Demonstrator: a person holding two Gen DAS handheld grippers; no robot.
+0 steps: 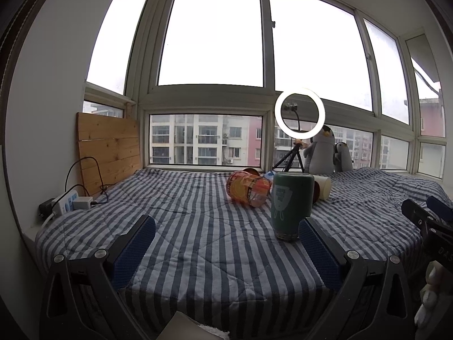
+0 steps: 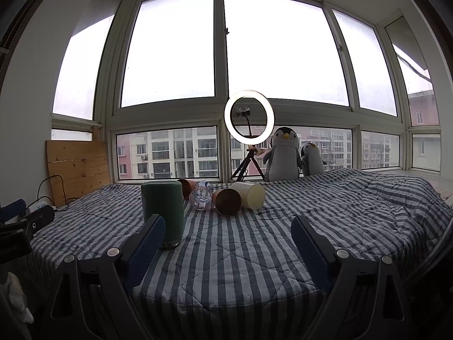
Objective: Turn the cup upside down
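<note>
- The green cup [image 1: 291, 206] stands on the striped quilt [image 1: 198, 226], apparently already inverted, at one o'clock from the left gripper [image 1: 226, 240].
- Both the left gripper and the right gripper [image 2: 228, 240] gape, released, holding nothing.
- Judged step: the flip looks finished; next, check that the cup stands steady.

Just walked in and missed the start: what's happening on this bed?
A person holds two grippers over a striped quilt. Both the left gripper and the right gripper are open and hold nothing. A green cup stands between them, rim down by the look of it. Other cups and a bottle lie tipped behind it.
</note>
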